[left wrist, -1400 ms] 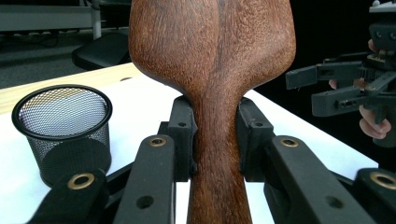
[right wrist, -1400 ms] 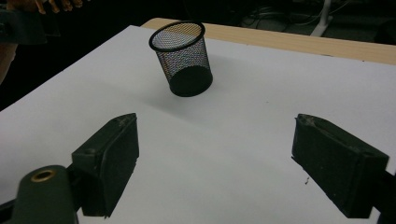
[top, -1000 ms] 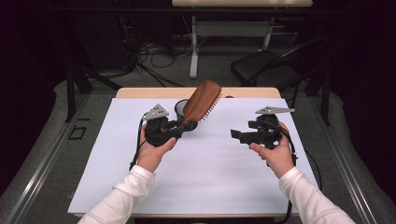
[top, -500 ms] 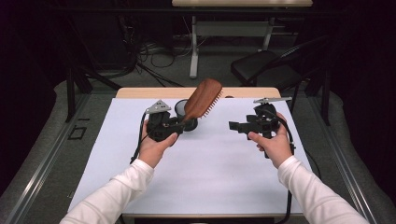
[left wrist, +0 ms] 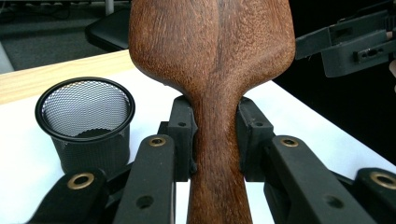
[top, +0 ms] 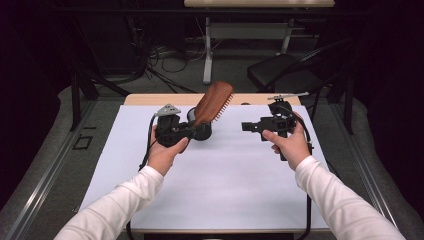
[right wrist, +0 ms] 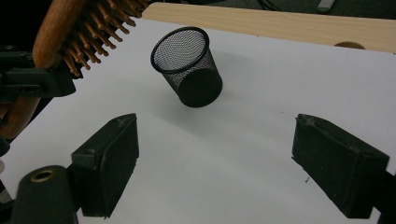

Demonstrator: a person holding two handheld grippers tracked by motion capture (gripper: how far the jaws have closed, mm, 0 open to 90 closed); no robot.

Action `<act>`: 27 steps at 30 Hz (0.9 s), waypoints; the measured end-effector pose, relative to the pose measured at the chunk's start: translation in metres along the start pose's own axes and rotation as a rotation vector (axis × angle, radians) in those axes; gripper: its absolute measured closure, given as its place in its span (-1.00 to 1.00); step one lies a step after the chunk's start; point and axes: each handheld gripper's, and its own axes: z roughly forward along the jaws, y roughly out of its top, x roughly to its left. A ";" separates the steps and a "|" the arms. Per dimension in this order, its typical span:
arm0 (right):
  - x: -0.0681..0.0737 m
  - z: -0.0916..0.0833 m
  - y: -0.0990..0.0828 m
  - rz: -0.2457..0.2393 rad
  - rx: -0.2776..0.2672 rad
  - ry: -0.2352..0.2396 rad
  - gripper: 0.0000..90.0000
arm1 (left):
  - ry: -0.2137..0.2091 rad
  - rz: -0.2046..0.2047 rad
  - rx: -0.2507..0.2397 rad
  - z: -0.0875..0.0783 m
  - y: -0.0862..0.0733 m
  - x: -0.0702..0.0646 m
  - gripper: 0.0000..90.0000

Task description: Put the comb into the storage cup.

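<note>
Gripping brown wooden paddle hairbrush (top: 214, 102) by handle, left gripper (top: 187, 131) showing in high view, brush head pointing toward 1 o'clock; right gripper (top: 250, 126) holding nothing.

Left gripper view: pads (left wrist: 183, 135) pinching handle; black mesh cup (left wrist: 86, 122) sitting at 9 o'clock.

Right gripper view: jaws standing wide apart, cup (right wrist: 187, 66) lying at 12 o'clock, brush (right wrist: 70, 32) at 10 o'clock.

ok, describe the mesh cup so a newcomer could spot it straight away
On the white table sheet, look toward the far wooden edge, just beyond the left gripper. The mesh cup stands upright there: small, black, see-through wire, empty, unlike the solid brown hairbrush beside it.
</note>
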 end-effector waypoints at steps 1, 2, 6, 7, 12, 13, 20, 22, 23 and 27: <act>0.001 0.001 0.002 0.003 0.007 -0.002 -0.68 | 0.002 0.002 -0.001 0.000 0.000 0.000 0.59; 0.002 0.003 0.004 0.004 0.013 -0.003 -0.68 | 0.004 0.004 -0.003 0.001 0.000 0.000 0.59; 0.005 0.008 0.010 0.013 0.031 -0.008 -0.68 | 0.008 0.011 -0.010 -0.001 0.002 -0.002 0.58; 0.005 0.009 0.011 0.020 0.036 -0.006 -0.68 | 0.008 0.013 -0.011 -0.001 0.003 -0.003 0.59; 0.007 0.012 0.020 0.041 0.046 0.012 -0.68 | 0.015 0.024 -0.005 -0.002 0.005 -0.004 0.59; 0.008 0.013 0.022 0.048 0.047 0.018 -0.68 | 0.016 0.024 -0.003 -0.002 0.005 -0.004 0.59; 0.014 0.019 0.034 0.103 0.050 0.071 -0.68 | 0.032 0.026 0.004 0.002 0.005 -0.006 0.58; 0.015 0.021 0.037 0.117 0.047 0.094 -0.68 | 0.032 0.031 0.006 0.003 0.004 -0.007 0.59; 0.016 0.021 0.038 0.121 0.048 0.101 -0.68 | 0.033 0.032 0.008 0.003 0.004 -0.007 0.58; 0.020 0.024 0.041 0.130 0.044 0.121 -0.68 | 0.035 0.031 0.009 0.003 0.003 -0.008 0.58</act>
